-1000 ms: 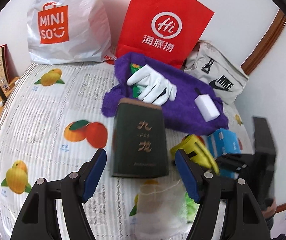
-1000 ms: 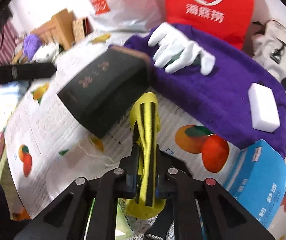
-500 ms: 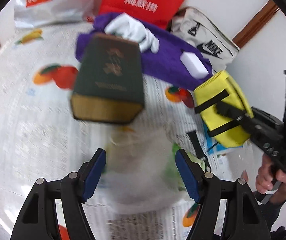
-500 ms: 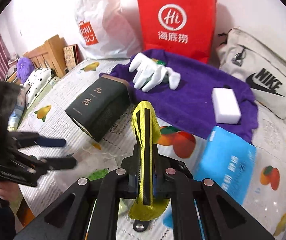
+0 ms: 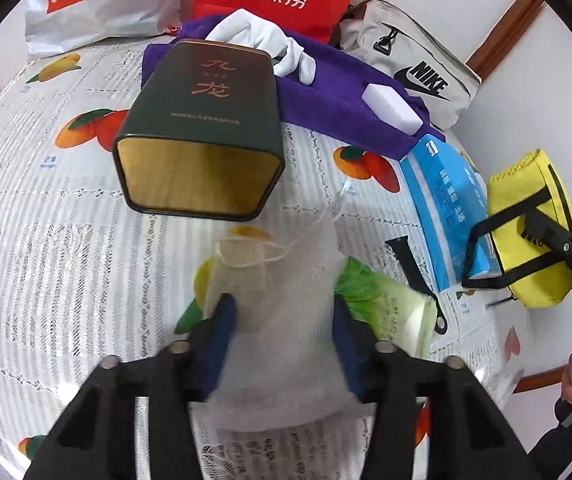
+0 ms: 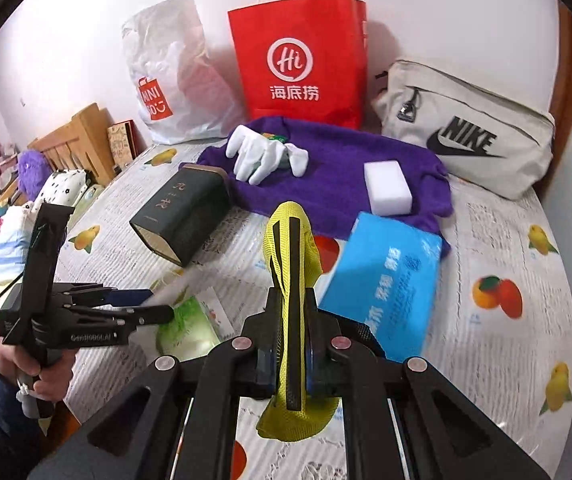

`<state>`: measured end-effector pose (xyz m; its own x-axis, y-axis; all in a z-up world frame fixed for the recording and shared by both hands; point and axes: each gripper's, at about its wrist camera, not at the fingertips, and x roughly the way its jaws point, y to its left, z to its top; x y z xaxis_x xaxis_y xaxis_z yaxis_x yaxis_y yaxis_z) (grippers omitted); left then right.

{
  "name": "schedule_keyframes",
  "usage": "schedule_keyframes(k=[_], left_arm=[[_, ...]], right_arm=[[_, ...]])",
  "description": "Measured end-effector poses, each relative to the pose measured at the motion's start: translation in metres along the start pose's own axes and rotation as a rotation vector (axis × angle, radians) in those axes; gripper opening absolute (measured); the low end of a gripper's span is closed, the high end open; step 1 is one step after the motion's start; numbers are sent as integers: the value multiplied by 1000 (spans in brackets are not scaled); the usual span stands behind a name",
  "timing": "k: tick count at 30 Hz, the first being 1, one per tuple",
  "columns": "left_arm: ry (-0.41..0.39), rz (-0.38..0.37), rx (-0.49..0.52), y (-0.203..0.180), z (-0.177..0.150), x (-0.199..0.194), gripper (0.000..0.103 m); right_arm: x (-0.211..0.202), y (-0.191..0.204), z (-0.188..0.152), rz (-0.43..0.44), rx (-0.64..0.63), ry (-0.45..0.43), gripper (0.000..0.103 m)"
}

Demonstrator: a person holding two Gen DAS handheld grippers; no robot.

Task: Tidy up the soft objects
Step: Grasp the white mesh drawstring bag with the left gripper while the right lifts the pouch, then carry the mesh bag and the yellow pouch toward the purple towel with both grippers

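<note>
My right gripper (image 6: 290, 360) is shut on a yellow pouch (image 6: 292, 264) with black straps and holds it above the table; the pouch also shows in the left wrist view (image 5: 534, 236). My left gripper (image 5: 281, 316) is open, its blue pads either side of a white mesh drawstring bag (image 5: 281, 320) lying on the table. In the right wrist view the left gripper (image 6: 153, 306) is low at the left. A purple towel (image 6: 338, 176) at the back carries a white glove (image 6: 261, 156) and a white sponge (image 6: 388, 188).
A dark green tin (image 5: 201, 128) lies on its side mid-table. A blue tissue pack (image 6: 382, 280) and a green packet (image 5: 386, 304) lie near the front. A red paper bag (image 6: 302, 56), a white Miniso bag (image 6: 169, 76) and a Nike pouch (image 6: 466, 132) stand along the wall.
My left gripper has dropped forward and down over the mesh bag. My right gripper has lifted the yellow pouch up and back to the right.
</note>
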<state>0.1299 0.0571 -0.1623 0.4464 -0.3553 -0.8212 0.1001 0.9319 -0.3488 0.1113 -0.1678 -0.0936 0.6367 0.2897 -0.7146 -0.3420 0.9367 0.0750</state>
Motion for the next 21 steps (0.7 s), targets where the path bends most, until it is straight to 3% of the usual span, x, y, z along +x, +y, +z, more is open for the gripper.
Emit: schedule_keyframes(k=[2, 5, 8, 13, 21], left_arm=[[5, -26, -5, 3, 0, -3, 22], [-9, -9, 7, 3, -2, -12, 14], [-31, -5, 7, 4, -2, -25, 13], [-56, -78, -34, 9, 0, -41, 13], [-108, -56, -21, 0, 9, -60, 11]], right_arm=[[-1, -3, -5, 1, 17, 1, 9], [-1, -7, -9, 1, 35, 4, 9], [-2, -7, -10, 1, 34, 1, 9], [-5, -4, -11, 10, 27, -7, 9], [-11, 0, -10, 20, 12, -16, 9]])
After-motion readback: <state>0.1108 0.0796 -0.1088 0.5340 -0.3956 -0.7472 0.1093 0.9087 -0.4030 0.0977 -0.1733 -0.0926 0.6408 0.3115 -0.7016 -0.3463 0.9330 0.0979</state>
